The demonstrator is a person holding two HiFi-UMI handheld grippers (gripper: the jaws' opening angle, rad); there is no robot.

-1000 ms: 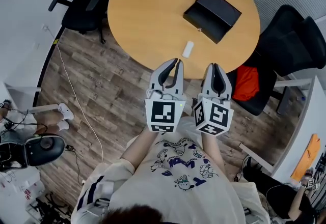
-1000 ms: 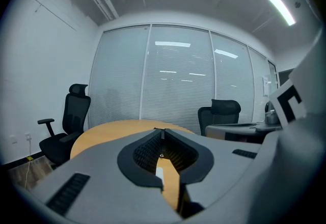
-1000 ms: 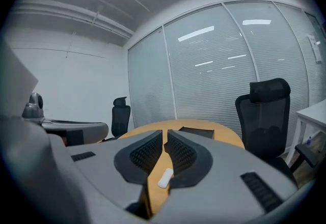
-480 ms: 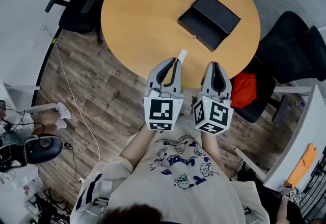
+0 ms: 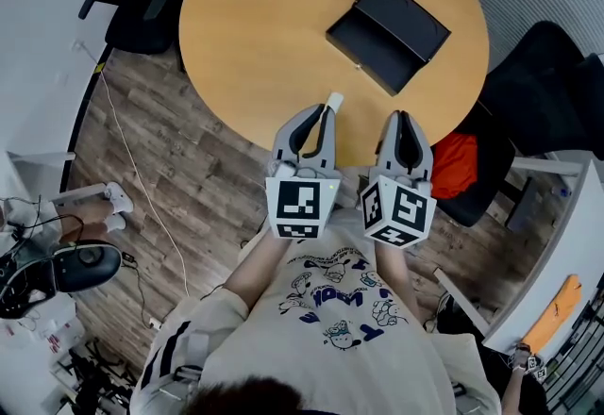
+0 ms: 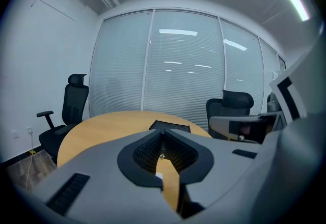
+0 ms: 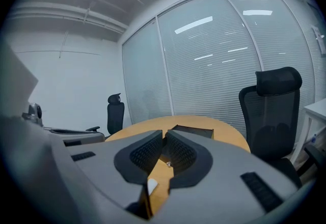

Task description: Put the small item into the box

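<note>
Now both tools sit further in over the round tabletop (image 5: 255, 26) than a second ago. My left hand-held gripper (image 5: 327, 111) has its tips right at the small white item (image 5: 333, 101), which earlier lay clear ahead of it with bare wood between. I cannot tell whether the tips touch it. My right hand-held gripper (image 5: 404, 118) has come forward alongside, its tips just inside the rim. Their grip is unchanged: both pairs of jaws are pressed together with nothing pinched. The item and the open black box (image 5: 387, 34) keep their places on the wood, with the box well beyond the item and to its right.

The cubes (image 5: 302, 208) carry only black-and-white square markers. The blue print on my shirt (image 5: 330, 305) is too small to read.

Only the head view shows the item whole, along with the plank floor (image 5: 170, 149) and a red thing (image 5: 456, 157) on the chair (image 5: 538, 92) at my right. The two gripper views show instead the wall of blinds (image 6: 183, 75) behind the tabletop. Each also shows a white sliver (image 6: 159, 176) in the slot under its closed tips, too little of it to identify.
</note>
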